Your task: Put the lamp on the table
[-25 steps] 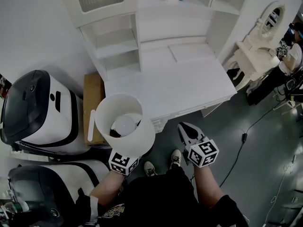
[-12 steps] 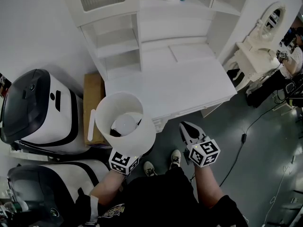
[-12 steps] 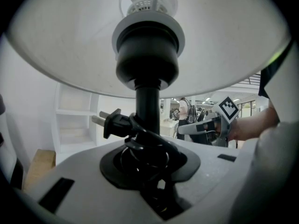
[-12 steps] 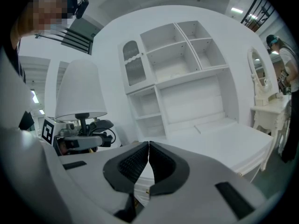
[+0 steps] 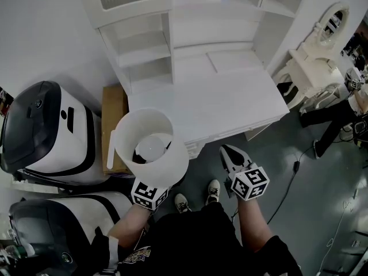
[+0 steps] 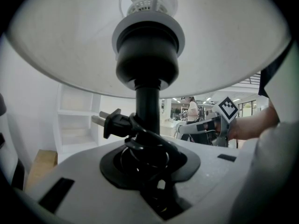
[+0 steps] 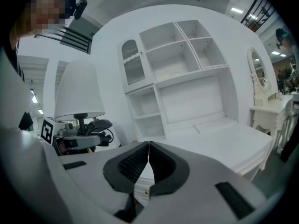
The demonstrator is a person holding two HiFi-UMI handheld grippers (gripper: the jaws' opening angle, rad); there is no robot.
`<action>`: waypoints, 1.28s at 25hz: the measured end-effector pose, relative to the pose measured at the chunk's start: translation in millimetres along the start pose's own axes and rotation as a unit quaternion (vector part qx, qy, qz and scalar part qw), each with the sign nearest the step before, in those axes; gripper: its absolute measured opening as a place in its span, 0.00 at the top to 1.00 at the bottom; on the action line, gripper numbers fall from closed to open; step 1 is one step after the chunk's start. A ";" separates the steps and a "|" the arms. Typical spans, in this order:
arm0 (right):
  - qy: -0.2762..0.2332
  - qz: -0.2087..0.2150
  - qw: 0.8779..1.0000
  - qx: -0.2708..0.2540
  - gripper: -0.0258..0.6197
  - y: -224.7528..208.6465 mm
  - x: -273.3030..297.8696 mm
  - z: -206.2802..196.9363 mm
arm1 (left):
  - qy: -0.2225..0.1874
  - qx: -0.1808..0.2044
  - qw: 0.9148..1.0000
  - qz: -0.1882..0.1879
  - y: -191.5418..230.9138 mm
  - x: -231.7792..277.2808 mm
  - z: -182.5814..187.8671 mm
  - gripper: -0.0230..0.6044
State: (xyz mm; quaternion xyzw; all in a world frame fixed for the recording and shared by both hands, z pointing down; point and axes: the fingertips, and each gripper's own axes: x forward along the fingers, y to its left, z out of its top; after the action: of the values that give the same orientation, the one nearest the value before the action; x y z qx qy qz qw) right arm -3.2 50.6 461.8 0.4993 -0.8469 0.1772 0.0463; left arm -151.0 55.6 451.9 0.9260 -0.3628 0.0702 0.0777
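A lamp with a white shade (image 5: 150,148) and a black stem (image 6: 148,104) stands upright in my left gripper (image 6: 150,158), which is shut on the stem's foot. Its black plug (image 6: 112,122) and coiled cord are wound round the stem. In the head view the shade hides the left jaws; only the marker cube (image 5: 149,195) shows, below the front left corner of the white table (image 5: 230,99). My right gripper (image 5: 230,156) is shut and holds nothing, just before the table's front edge. In the right gripper view the lamp (image 7: 79,94) is at the left and the table (image 7: 229,141) ahead.
A white shelf unit (image 5: 144,50) stands on the table's back. At the left are a cardboard box (image 5: 113,125) and two black-and-white machines (image 5: 46,137). A dressing table with an oval mirror (image 5: 322,39), a person (image 5: 339,105) and a floor cable (image 5: 296,168) are at the right.
Both grippers and the lamp have kept their places. At the far right a person has stepped further into view.
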 end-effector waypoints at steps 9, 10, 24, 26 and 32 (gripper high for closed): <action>-0.006 0.002 1.000 0.000 0.92 -5.1 2.6 6.0 | -0.002 0.005 1.000 0.005 1.2 3.1 2.9 0.78; -0.006 0.004 1.000 0.000 0.92 -6.7 3.8 6.1 | -0.002 0.004 1.000 0.008 1.4 4.4 3.5 0.78; 0.008 0.046 0.999 -0.006 0.92 -50.9 13.2 21.4 | -0.006 -0.014 0.998 0.055 -6.2 41.4 12.3 0.78; 0.009 0.050 0.999 -0.007 0.92 -58.4 13.9 24.3 | -0.005 -0.013 0.998 0.060 -8.1 47.8 13.2 0.78; 0.012 0.067 0.998 -0.010 0.92 -78.7 17.7 33.1 | -0.006 -0.015 0.997 0.079 -12.1 66.2 17.7 0.78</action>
State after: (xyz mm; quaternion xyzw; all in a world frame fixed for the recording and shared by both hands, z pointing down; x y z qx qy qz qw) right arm 59.1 -10.1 455.4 0.4383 -0.8798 0.1772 0.0498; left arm -93.3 17.2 445.8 0.8936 -0.4363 0.0647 0.0833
